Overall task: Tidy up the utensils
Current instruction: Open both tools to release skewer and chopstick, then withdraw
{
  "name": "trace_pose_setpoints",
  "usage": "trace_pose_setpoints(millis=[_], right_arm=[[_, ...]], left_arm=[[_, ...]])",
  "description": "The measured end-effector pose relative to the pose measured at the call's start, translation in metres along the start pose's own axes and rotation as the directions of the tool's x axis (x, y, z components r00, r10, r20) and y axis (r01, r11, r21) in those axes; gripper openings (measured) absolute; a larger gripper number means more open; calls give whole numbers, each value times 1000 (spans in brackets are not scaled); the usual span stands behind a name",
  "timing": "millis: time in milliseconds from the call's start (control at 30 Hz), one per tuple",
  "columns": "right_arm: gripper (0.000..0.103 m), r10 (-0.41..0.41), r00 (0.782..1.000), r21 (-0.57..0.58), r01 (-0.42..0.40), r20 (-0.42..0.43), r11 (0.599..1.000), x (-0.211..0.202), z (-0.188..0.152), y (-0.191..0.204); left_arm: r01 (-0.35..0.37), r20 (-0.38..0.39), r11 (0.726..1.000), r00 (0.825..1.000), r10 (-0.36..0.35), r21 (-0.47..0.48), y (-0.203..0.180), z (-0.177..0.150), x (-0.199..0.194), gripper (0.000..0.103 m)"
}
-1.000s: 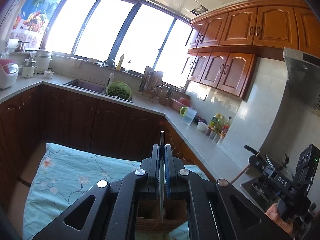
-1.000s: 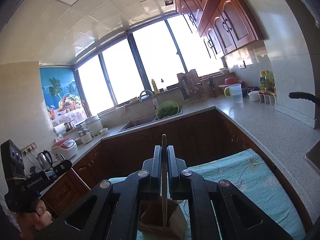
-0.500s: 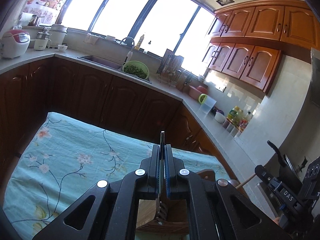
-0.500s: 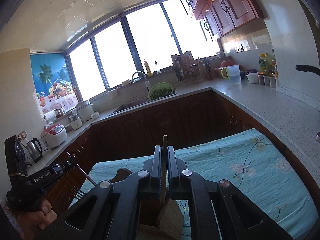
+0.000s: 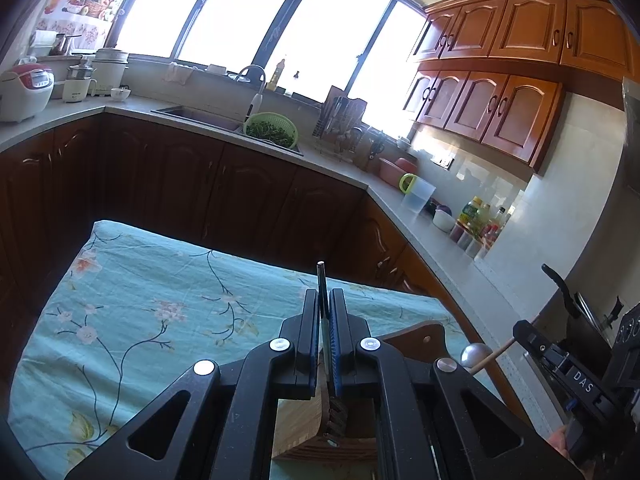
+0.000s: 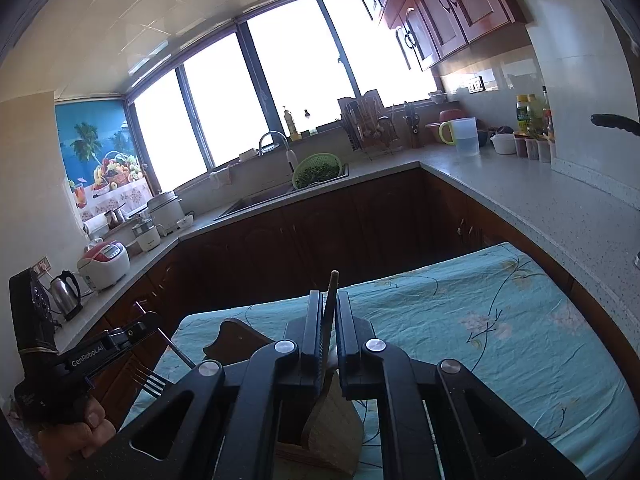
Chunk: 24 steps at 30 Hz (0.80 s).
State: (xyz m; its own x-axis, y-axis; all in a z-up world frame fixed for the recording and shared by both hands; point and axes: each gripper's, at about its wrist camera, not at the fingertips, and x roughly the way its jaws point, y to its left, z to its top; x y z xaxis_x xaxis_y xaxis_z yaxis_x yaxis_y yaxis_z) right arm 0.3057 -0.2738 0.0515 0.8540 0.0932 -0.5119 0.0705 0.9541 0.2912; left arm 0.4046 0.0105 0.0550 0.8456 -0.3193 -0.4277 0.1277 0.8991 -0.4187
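Note:
My left gripper (image 5: 324,300) is shut on a metal fork (image 5: 321,280); the fork's tines (image 5: 334,416) hang below the jaws, over a wooden utensil holder (image 5: 300,424). In the right wrist view the same fork (image 6: 154,380) shows in the left gripper (image 6: 132,330). My right gripper (image 6: 329,300) is shut on a wooden-handled ladle (image 6: 331,292), whose wooden bowl (image 6: 332,428) hangs over the holder (image 6: 312,456). In the left wrist view the right gripper (image 5: 532,334) shows with its ladle handle (image 5: 492,356).
A table with a teal floral cloth (image 5: 152,312) lies below. A dark wooden board (image 5: 420,340) lies beside the holder. Counters with a sink (image 5: 200,114), a green colander (image 5: 272,130), a clear jug (image 5: 418,196) and bottles (image 5: 476,216) run behind.
Both grippers have tilted down towards the table, so more cloth and the holder come into view. The fork and the ladle stay gripped.

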Motion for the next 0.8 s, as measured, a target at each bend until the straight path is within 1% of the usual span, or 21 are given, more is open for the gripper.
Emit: trace_pose_setpoints(millis=[33, 67, 100, 133, 167, 200, 233, 267, 300, 333, 367, 400, 433, 533, 567, 667, 800], right_arm=[[11, 3, 1000, 5, -3, -7, 1000, 1, 1, -1], [11, 8, 1000, 10, -8, -10, 1000, 1, 1, -2], [12, 10, 1000, 14, -10, -10, 1000, 0, 1, -3], [16, 10, 1000, 15, -10, -5, 1000, -2, 1, -3], [23, 18, 1000, 18, -18, 5, 1000, -6, 2, -4], [40, 28, 999, 26, -28, 16, 999, -10, 3, -6], [60, 42, 999, 36, -43, 30, 998, -15, 3, -7], [69, 55, 997, 46, -57, 51, 997, -21, 4, -9], [81, 59, 996, 52, -63, 72, 997, -29, 4, -10], [86, 60, 994, 52, -65, 87, 997, -35, 4, -11], [89, 66, 993, 54, -71, 93, 996, -41, 4, -13], [95, 74, 993, 58, -79, 92, 995, -46, 3, -14], [97, 78, 993, 64, -84, 91, 994, -52, 1, -16], [98, 74, 994, 76, -80, 77, 994, -65, -8, -22], [98, 71, 995, 81, -76, 68, 994, -69, -12, -24], [98, 64, 997, 103, -68, 39, 992, -80, -28, -32], [98, 51, 999, 125, -51, 1, 991, -95, -51, -39]], left_arm=[[-1, -6, 1000, 1000, 1, 5, 0, 0, -3, 4], [4, -11, 1000, 1000, -4, 6, 0, 1, -3, 10], [13, -11, 1000, 1000, -13, 2, 1, 1, -8, 22], [14, -4, 1000, 1000, -14, -4, 1, 3, -10, 28], [11, 9, 1000, 1000, -11, -5, 3, 3, -17, 39], [6, 22, 1000, 1000, -6, -1, 4, 2, -25, 45], [0, 30, 1000, 1000, 0, 2, 4, 2, -29, 47], [-5, 34, 1000, 999, 5, 3, 4, 3, -33, 53], [-12, 39, 1000, 999, 11, 4, 3, 0, -38, 60], [-23, 49, 1000, 999, 23, 4, 3, 1, -44, 63], [-34, 59, 999, 998, 34, 5, 3, -2, -51, 72], [-44, 70, 999, 997, 43, 5, 3, -2, -59, 80], [-49, 81, 999, 996, 48, 6, 3, -5, -67, 82], [-63, 90, 998, 994, 61, 15, 2, -25, -89, 82], [-69, 87, 997, 994, 68, 15, 0, -36, -97, 82], [-75, 69, 997, 995, 74, 8, 3, -61, -118, 83], [-86, 11, 996, 996, 86, -8, 5, -94, -141, 83]])
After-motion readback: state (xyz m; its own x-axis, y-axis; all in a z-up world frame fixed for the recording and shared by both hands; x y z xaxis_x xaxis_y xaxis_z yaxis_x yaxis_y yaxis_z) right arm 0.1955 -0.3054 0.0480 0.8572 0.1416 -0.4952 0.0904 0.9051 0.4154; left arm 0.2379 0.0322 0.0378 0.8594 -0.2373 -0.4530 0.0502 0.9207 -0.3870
